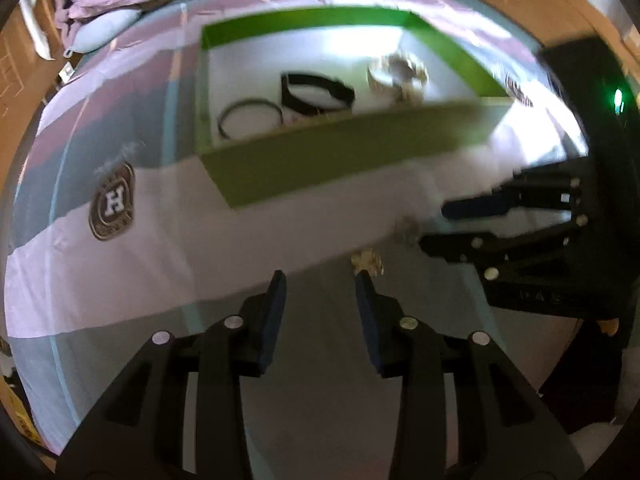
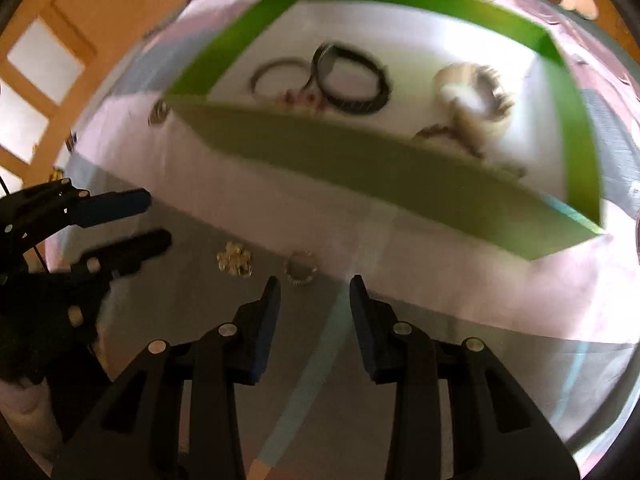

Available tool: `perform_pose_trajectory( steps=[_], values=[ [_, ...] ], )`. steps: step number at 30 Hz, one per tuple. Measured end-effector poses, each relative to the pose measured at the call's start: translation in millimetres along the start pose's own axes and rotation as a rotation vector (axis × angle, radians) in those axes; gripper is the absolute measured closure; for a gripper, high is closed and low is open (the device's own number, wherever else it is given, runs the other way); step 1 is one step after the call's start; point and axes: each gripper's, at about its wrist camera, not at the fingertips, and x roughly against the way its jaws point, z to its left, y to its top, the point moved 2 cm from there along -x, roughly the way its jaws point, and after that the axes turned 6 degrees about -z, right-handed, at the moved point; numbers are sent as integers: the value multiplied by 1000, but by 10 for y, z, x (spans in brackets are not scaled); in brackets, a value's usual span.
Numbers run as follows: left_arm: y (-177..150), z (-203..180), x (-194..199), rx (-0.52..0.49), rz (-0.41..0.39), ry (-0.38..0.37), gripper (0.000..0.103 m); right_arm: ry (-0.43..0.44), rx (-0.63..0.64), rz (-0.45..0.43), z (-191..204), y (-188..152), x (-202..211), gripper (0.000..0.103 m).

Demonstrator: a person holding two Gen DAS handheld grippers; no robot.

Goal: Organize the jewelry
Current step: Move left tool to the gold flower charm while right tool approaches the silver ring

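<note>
Your left gripper (image 1: 320, 276) and right gripper (image 2: 314, 280) both stand part open, holding nothing. The green box (image 1: 344, 152) lies at twelve o'clock, long axis running nine to three. A gold piece (image 2: 234, 264) and ring (image 2: 300, 268) rest on the bedsheet (image 1: 120, 272), just ahead of your fingertips.

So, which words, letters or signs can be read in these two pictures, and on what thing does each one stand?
"H": large white letter in the middle of the round badge printed on the bedsheet.
Ring of small letters around that badge: too blurred to read.
Faint raised letters on the right gripper body, low at the right of the left wrist view: too dim to read.
Green box: no text visible.
</note>
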Motion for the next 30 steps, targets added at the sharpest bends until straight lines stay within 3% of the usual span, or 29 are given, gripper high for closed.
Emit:
perform_pose_trajectory(
  steps=[6,13,15,18,26,30],
  values=[
    [-29,-159,-95,-40,10,-46,61,-29,51,28,11,-23,-32,66],
    [80,-391,-275,-52,9,-106,63,-64,-30,12,-302,26,87,66],
    [88,-407,-361,-61,17,-74,66,-64,-50,2,-376,40,123,66],
    [61,-258,-474,-10,70,-51,86,-62,-64,-1,-432,38,133,66],
    [16,34,-351,62,52,-6,89,-47,60,-94,-145,48,107,66],
    [0,117,-261,84,36,-8,86,-42,113,-74,-11,-2,-16,66]
  ],
)
